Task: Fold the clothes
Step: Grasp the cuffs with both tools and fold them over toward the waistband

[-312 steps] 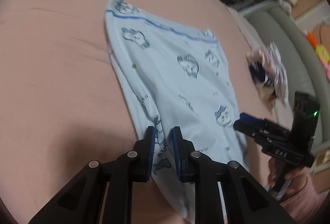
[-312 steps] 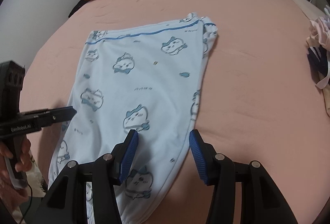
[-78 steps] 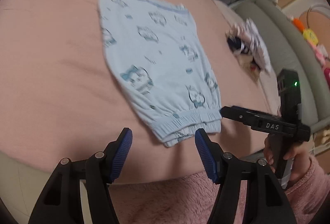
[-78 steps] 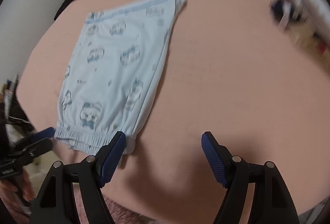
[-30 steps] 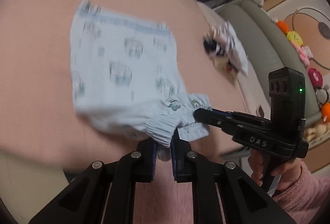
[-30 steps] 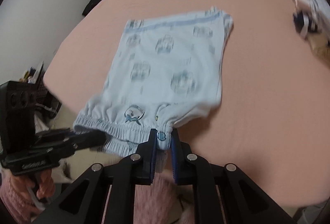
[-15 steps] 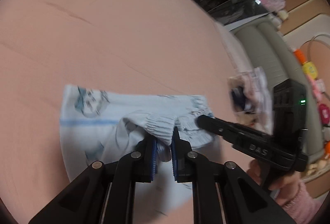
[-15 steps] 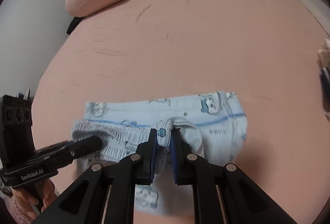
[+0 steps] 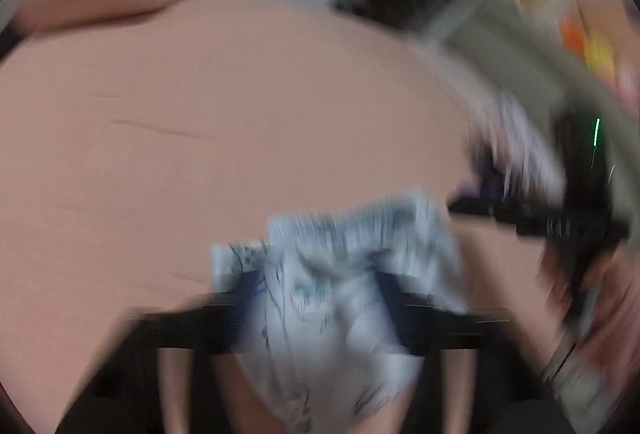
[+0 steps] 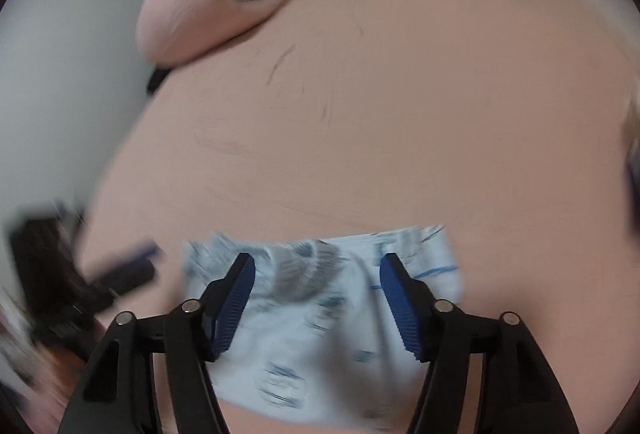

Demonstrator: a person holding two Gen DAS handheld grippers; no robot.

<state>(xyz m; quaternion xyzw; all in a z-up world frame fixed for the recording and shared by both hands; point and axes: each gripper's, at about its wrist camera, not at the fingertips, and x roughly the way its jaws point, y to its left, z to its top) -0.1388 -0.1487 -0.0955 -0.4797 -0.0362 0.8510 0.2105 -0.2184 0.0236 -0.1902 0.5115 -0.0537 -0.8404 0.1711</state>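
Note:
The light blue printed garment (image 10: 348, 334) lies folded over on the pink bed (image 10: 400, 114), its gathered hem on top. My right gripper (image 10: 316, 274) hovers over it, jaws opening, with the cloth below and between the blue pads (image 10: 240, 286), which do not press it. The left wrist view is badly blurred. There my left gripper (image 9: 316, 290) shows its fingers spread apart, with the garment (image 9: 340, 234) between them and loose. The right gripper (image 9: 520, 218) sits just right of the cloth. The left gripper (image 10: 120, 274) appears at the cloth's left edge.
A pink pillow (image 10: 208, 6) lies at the far left of the bed. A heap of other clothes (image 9: 520, 154) sits at the bed's right side. Beyond it runs a grey sofa (image 9: 520, 46). A white wall (image 10: 60, 74) bounds the left.
Half a second ago both grippers were shut on the garment's gathered hem. Now both sets of fingers stand apart and the hem rests on the folded cloth.

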